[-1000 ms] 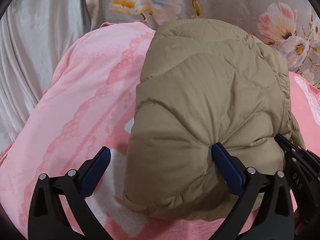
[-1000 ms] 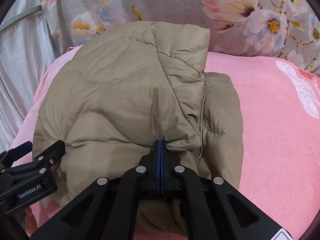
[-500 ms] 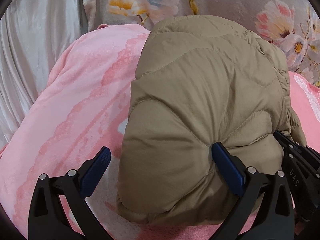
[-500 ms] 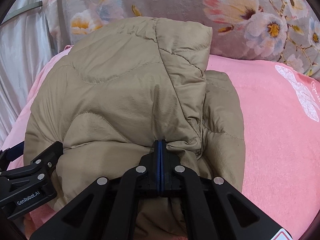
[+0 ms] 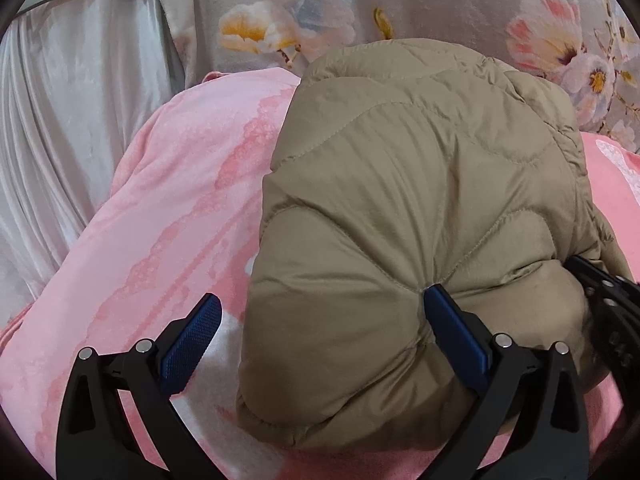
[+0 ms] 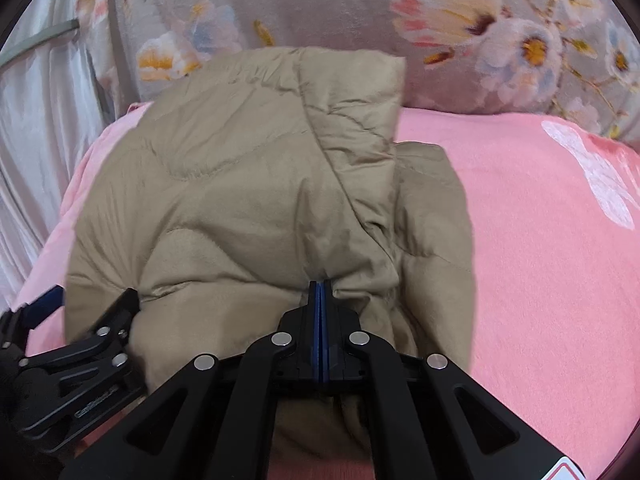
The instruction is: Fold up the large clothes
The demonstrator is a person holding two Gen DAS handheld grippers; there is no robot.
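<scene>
Tan quilted jacket [image 5: 400, 240], bundled thick, lies on the pink blanket [image 5: 160, 220] of the bed. Left claw [image 5: 320, 336] is spread wide; one pad presses the jacket's near fold while the other hangs over blanket to the left, so the bundle sits between and right of its fingers. Right claw [image 6: 320, 300] is pinched tight on the near hem. Carrying the fold well likely means keeping both edges level and lifting slowly, since slick padded fabric may slip.
</scene>
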